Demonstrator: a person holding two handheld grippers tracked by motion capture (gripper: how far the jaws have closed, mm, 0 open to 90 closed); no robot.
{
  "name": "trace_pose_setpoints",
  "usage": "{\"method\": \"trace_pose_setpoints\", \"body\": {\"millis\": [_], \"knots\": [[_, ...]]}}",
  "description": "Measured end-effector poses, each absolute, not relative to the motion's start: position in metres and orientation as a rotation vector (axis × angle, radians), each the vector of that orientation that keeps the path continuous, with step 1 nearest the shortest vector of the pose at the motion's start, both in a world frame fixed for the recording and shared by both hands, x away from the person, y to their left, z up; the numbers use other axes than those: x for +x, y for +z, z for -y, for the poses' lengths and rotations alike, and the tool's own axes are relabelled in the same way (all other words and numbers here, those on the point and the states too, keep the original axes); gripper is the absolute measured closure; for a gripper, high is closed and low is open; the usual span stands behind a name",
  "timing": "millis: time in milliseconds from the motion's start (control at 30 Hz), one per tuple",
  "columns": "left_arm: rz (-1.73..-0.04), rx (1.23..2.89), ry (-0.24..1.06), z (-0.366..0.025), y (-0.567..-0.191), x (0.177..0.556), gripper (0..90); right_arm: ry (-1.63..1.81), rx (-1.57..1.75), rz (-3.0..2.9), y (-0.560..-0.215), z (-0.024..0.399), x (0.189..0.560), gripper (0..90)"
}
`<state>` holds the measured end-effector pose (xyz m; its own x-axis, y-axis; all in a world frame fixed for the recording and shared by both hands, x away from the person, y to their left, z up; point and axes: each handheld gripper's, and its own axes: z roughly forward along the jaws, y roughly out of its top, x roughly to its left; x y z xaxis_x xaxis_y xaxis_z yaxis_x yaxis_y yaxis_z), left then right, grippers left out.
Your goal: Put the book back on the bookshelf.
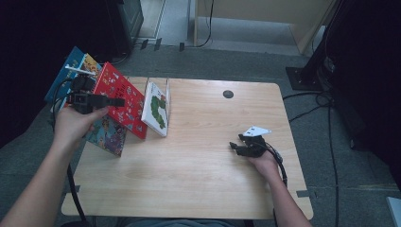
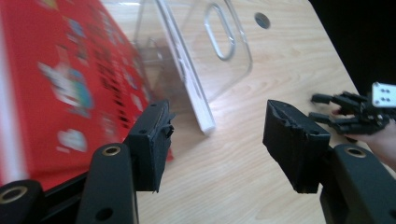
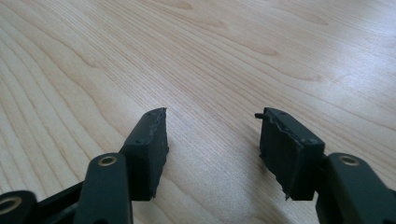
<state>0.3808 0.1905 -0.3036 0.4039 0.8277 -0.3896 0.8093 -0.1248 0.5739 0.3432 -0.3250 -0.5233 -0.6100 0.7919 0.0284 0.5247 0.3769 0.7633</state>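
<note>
Now left gripper [image 2: 217,140] fingers released, red book [image 2: 60,88] just beside left finger; right gripper [image 3: 212,149] fingers released.

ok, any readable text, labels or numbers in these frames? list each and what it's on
None can be read.
Red book: cover shows rows of small print and pictures, too small in the high view, blurred in the left gripper view.
White book with a green figure: no legible words.
Blue book and the colourful book under the red one: print too small.
Plate on the right gripper: dark dots, no characters.
</note>
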Motion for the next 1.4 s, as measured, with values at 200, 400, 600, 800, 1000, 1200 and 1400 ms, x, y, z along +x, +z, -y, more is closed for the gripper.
{"method": "trace_pose_setpoints", "body": {"millis": [200, 400, 600, 800, 1000, 1200, 1400], "knots": [[-1.368, 1.937, 0.008, -0.177, -0.324, 0.368, 41.8, 1.087, 1.147, -2.302, -0.523, 0.325, 0.343, 39.2], [-1.330, 1.955, -0.030, -0.162, -0.350, 0.358, 41.7, 1.087, 1.151, -2.306, -0.523, 0.324, 0.342, 37.8], [-1.309, 1.985, -0.099, -0.151, -0.376, 0.354, 40.7, 1.086, 1.149, -2.308, -0.523, 0.324, 0.342, 37.5], [-1.296, 2.018, -0.094, -0.140, -0.400, 0.348, 40.7, 1.083, 1.147, -2.311, -0.523, 0.323, 0.342, 35.5], [-1.287, 2.059, -0.103, -0.127, -0.425, 0.343, 40.3, 1.081, 1.143, -2.315, -0.523, 0.323, 0.342, 34.3], [-1.256, 2.107, -0.130, -0.113, -0.448, 0.339, 39.9, 1.080, 1.143, -2.316, -0.523, 0.323, 0.342, 33.9], [-1.263, 2.113, -0.163, -0.110, -0.465, 0.335, 39.6, 1.080, 1.143, -2.319, -0.523, 0.323, 0.342, 33.3]]}}
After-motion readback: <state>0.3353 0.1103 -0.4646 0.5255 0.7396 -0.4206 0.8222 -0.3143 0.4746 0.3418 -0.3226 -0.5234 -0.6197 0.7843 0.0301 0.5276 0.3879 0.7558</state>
